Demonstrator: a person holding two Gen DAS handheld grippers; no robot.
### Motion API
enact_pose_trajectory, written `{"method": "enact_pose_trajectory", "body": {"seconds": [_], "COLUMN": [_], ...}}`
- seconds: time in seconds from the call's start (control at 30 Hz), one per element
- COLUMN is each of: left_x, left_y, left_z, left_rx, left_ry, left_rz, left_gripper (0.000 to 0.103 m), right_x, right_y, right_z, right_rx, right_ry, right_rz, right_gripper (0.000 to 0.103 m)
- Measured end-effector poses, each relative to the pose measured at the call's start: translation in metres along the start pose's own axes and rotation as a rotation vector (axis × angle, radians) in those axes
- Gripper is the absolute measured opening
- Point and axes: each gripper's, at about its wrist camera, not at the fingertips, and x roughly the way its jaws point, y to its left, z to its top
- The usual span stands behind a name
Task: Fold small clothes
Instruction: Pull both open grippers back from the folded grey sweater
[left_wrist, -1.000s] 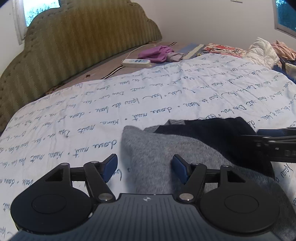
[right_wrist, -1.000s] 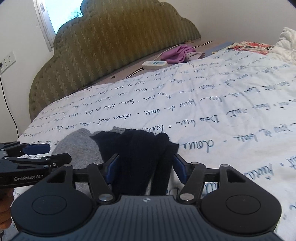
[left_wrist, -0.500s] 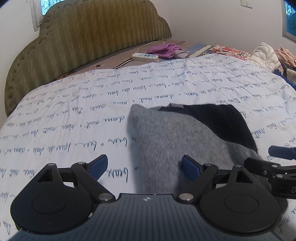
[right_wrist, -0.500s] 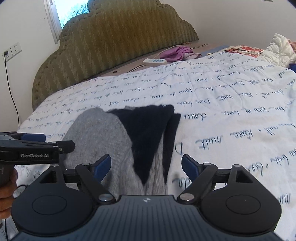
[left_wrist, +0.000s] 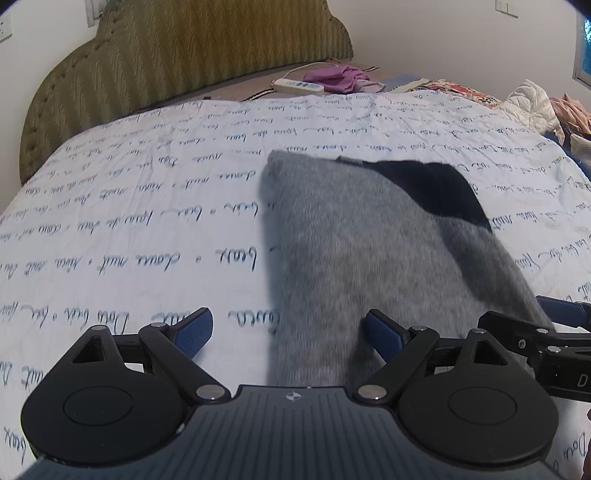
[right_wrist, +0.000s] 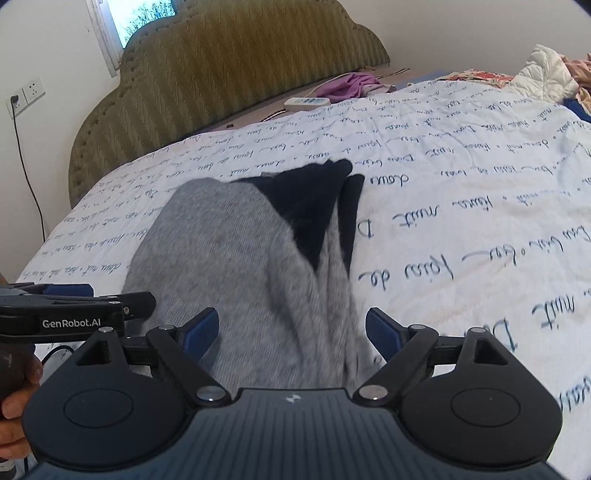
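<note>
Garment: a grey and black knit (left_wrist: 354, 251) lies flat on the quilt (left_wrist: 129, 229), running from the bottom centre of each wrist view up toward 12 o'clock; its black part (right_wrist: 310, 206) sits at the far end, at about 1 o'clock in the left view.

Left gripper (left_wrist: 286, 332): jaws wide apart and just opened further; the knit's left edge runs between the pads, but neither pad presses on it. By the look of it, a release so the cloth can settle.

Right gripper (right_wrist: 291, 332): jaws likewise spread and just opened further, straddling the knit's near right part, nothing gripped. Seen from the left view it sits at 3 o'clock (left_wrist: 546, 325).

Why side by side: the two grippers flank the near end, which suits laying a fold down evenly and letting go together.

Hand (right_wrist: 18, 391): at 8 o'clock in the right view, holding the left gripper's handle.

Clutter: remote (left_wrist: 298, 85) and purple cloth (left_wrist: 338, 75) at 12 o'clock by the headboard (left_wrist: 177, 59), well apart from the work.

Stage: probably one fold just laid; whether more folds remain I cannot tell.
</note>
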Motion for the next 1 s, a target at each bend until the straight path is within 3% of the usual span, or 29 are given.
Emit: {"method": "enact_pose_trajectory", "body": {"seconds": [0.23, 0.43, 1.0], "left_x": [-0.009, -0.020, -0.040], "left_y": [0.006, 0.014, 0.020], "left_z": [-0.022, -0.035, -0.068], "left_rx": [-0.022, -0.044, -0.060], "left_ry": [0.011, 0.010, 0.027], "left_rz": [0.011, 0.017, 0.026], "left_gripper": [0.095, 0.095, 0.095], "right_x": [-0.010, -0.016, -0.036], "right_y": [0.009, 0.014, 0.028], "right_z": [-0.016, -0.025, -0.058], "right_rx": [-0.003, -0.008, -0.036], "right_ry": [0.017, 0.022, 0.046], "right_rz": [0.003, 0.002, -0.011], "right_gripper": [0.088, 0.095, 0.097]}}
